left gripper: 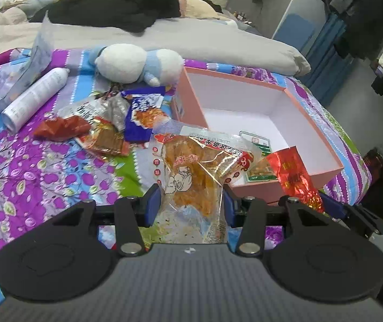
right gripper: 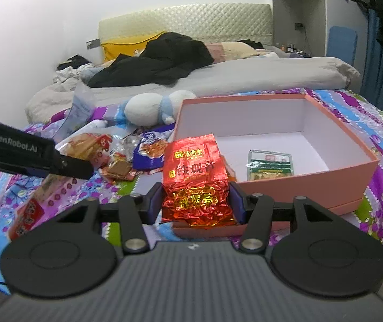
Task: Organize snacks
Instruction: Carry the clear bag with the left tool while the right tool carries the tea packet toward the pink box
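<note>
Red foil packet in right tool; pink box, green packet inside

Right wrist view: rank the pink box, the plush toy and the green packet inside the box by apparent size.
1. pink box
2. plush toy
3. green packet
The toy lies farther back, so its true size against the packet is unsure.

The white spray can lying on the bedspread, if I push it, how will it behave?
The white spray can lies on its side and is round, so it probably rolls when pushed across its length. The bedspread looks soft and wrinkled, which likely stops it soon. Its smooth, stiff wall may slip between gripper pads.
</note>
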Tool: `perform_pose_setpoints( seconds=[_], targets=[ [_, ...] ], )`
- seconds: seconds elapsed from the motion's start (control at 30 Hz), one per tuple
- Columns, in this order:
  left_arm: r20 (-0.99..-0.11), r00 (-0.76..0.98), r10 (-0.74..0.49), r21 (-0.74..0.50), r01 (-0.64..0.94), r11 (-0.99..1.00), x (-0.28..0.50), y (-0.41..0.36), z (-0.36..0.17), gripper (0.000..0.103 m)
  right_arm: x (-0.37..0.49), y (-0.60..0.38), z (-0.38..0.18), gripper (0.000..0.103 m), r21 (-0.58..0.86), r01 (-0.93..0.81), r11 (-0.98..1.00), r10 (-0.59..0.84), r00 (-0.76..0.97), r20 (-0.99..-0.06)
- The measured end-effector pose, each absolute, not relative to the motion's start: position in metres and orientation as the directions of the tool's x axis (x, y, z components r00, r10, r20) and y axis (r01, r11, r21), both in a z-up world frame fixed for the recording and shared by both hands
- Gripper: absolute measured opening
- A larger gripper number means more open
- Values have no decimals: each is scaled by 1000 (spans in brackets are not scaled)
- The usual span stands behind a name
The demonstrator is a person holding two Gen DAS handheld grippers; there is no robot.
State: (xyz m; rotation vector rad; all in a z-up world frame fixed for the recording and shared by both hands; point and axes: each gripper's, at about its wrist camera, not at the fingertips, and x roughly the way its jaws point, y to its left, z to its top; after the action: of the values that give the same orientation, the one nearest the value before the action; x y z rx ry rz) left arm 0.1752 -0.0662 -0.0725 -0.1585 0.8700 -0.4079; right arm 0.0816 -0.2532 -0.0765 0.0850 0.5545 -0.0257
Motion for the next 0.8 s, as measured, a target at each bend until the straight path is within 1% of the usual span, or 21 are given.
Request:
perform_pose_setpoints(
  seconds=[0.33,0.5,0.63,0.8],
  targets=[
    [-691,576,-437,-308,312,899,216,-99,-65,53,112,-288,-66,55,74,107,992,-54,858,-511],
    [-674,579,-458,-324,326,888,243,-123,-61,53,138,-311,-67,55,99,148,984,-77,855,-513],
    [-676,566,-471,-302,370,879,264,-150,-63,53,162,-324,-79,55,77,169,983,-101,834,-543],
    [-684,549,-481,-297,392,871,294,-175,-72,53,185,-344,-89,55,83,204,976,-122,815,-567]
  ],
)
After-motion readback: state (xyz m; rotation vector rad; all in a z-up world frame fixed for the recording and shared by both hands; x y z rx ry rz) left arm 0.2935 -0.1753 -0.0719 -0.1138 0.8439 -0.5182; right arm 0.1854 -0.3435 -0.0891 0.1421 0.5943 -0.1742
